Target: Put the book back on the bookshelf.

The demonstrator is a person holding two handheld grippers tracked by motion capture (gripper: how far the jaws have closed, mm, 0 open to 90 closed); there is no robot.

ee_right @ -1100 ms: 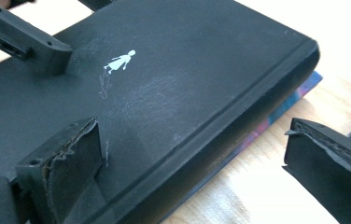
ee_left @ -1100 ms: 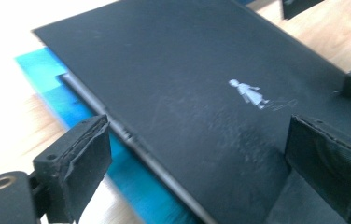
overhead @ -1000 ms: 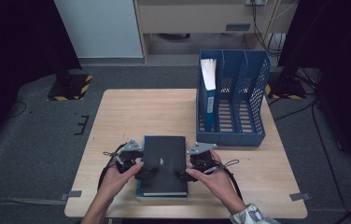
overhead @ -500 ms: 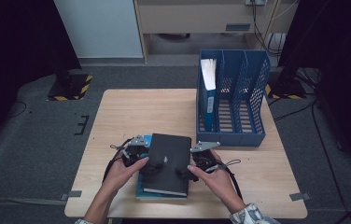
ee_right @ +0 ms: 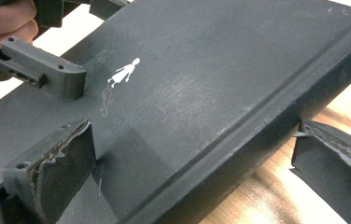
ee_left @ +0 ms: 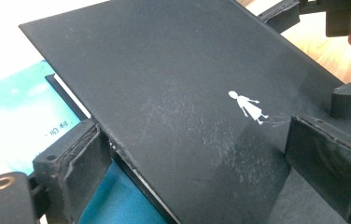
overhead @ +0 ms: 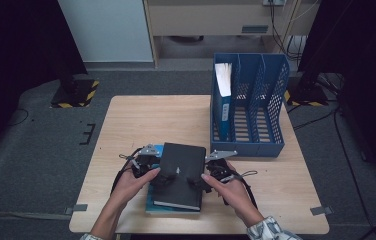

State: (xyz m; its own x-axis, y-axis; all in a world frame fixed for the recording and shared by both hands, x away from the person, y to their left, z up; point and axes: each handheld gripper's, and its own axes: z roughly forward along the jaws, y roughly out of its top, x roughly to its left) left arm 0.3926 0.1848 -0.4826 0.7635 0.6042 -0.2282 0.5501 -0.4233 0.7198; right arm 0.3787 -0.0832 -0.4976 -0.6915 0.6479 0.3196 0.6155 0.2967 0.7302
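The black book [overhead: 180, 175] is at the 6 o'clock edge of the tabletop [overhead: 141, 120], tilted over a teal book [overhead: 152, 200]. The left claw [overhead: 162, 178] is clamped on its left edge, the right claw [overhead: 196, 181] on its spine edge. A blue file rack [overhead: 256, 100] stands at 2 o'clock.

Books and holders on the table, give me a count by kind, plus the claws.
Books lying flat: 2, the black book and the teal book under it
Book or folder upright in the file rack: 1
Blue file rack: 1
Claws: 2, left claw, right claw
Total: 6
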